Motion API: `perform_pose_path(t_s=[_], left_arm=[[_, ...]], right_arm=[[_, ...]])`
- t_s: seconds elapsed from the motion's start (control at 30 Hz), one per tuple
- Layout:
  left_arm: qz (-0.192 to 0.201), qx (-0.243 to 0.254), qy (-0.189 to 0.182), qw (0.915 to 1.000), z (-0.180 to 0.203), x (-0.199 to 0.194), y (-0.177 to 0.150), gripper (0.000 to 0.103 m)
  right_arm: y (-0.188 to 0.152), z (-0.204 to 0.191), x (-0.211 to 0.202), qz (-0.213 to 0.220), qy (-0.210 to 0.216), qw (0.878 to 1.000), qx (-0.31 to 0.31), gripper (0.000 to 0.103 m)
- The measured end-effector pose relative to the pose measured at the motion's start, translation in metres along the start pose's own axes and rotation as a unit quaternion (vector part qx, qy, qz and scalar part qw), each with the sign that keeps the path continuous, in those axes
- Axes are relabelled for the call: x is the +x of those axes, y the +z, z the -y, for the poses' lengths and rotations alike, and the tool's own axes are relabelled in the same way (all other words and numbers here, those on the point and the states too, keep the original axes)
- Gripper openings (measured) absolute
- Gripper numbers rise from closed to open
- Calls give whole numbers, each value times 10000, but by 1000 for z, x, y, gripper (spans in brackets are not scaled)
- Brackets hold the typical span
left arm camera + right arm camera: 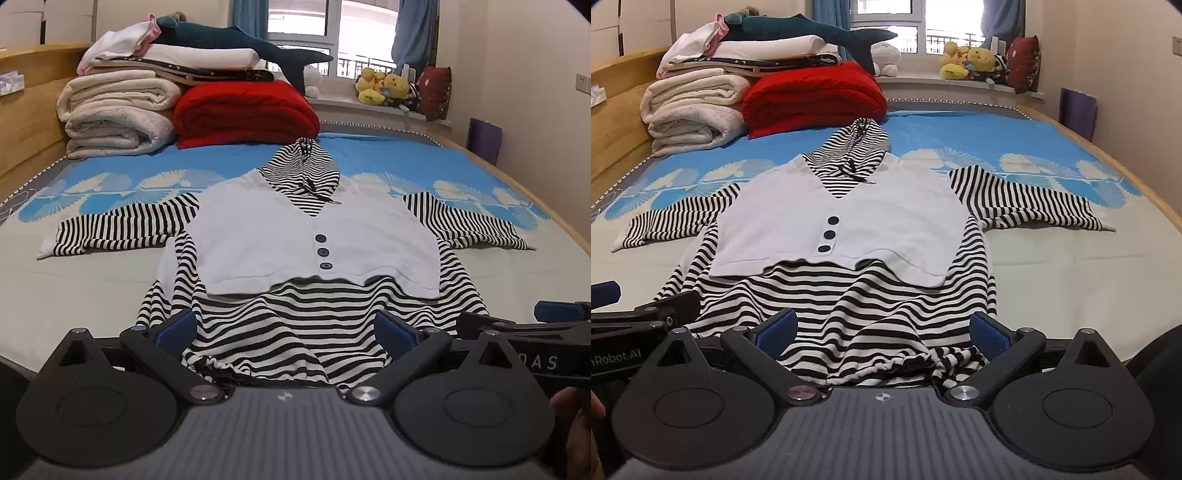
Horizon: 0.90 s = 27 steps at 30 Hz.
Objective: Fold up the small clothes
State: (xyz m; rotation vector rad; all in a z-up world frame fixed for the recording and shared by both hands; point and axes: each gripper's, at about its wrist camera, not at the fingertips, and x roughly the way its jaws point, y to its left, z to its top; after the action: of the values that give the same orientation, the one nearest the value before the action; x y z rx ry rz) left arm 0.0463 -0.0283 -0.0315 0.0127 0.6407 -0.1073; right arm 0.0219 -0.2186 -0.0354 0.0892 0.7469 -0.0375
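Observation:
A small hooded top (314, 236) (849, 218) lies spread face up on the bed, black-and-white striped with a white vest front and three dark buttons. Its sleeves reach out left and right, and the hood points toward the window. My left gripper (286, 326) hovers over the lower hem, open wide, the striped fabric below its blue pads (177, 326). My right gripper (882, 328) is open just as wide over the same hem, a bit further right. The right gripper (546, 321) shows at the right edge of the left wrist view; the left gripper (631, 317) at the left edge of the right wrist view.
The bed (92, 280) has a blue and white patterned sheet. Folded white blankets (114, 114), a red blanket (243, 110) and a plush shark (236, 40) are piled at the far left. Plush toys (384, 86) sit on the windowsill. A wooden bed frame (554, 206) runs along the right.

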Motion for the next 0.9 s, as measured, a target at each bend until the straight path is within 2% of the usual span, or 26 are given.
perform_pose_path(t_s=[0.9], left_arm=[[-44,-49,17,10000,1,4,-2,102]], right_arm=[[1,-1,-1,64,-45,10000,-50,99]])
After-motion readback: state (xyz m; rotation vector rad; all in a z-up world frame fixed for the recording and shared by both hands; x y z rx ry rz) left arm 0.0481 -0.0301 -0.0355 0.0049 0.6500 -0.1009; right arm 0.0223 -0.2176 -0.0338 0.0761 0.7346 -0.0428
